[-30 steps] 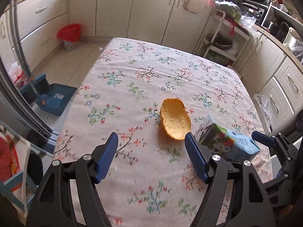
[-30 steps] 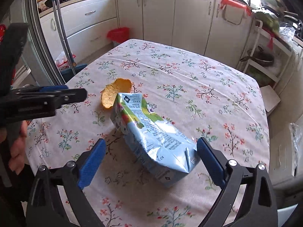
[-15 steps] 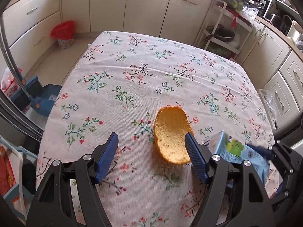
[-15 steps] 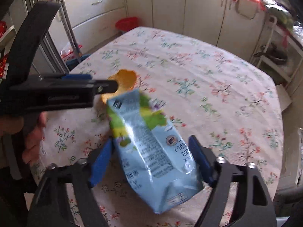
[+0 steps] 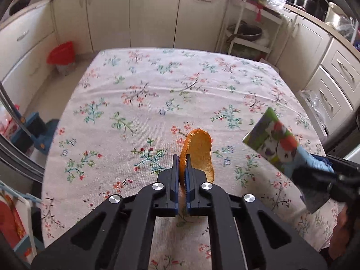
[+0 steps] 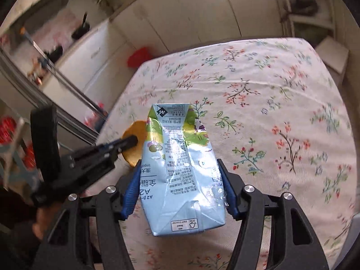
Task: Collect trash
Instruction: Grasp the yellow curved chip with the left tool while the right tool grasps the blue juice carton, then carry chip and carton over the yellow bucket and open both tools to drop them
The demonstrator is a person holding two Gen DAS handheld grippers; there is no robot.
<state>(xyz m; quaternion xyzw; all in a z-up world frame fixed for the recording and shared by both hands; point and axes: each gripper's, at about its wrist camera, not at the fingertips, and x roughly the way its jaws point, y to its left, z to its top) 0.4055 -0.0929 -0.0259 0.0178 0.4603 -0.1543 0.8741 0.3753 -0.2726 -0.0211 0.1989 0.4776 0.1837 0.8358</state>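
My left gripper (image 5: 182, 160) is shut on the edge of an orange peel (image 5: 200, 155), which stands on edge above the flowered tablecloth (image 5: 157, 94). The right gripper (image 6: 180, 168) has a crumpled light-blue and green milk carton (image 6: 180, 157) between its blue pads, lifted off the table; its jaws are closing and press the carton's sides. In the left wrist view the carton (image 5: 279, 144) hangs at the right, held by the right gripper. In the right wrist view the left gripper (image 6: 129, 140) holds the peel (image 6: 135, 135) just left of the carton.
A red-lined bin (image 5: 61, 55) stands on the floor beyond the table's far left corner, also seen as the bin (image 6: 140, 56) in the right wrist view. A blue dustpan (image 5: 38, 135) lies left of the table. Cabinets (image 5: 153, 11) and a wire rack (image 5: 245, 33) line the far walls.
The left jaws closed on the peel and lifted it upright. The right jaws closed on the carton and raised it off the cloth while the wrist rolled.
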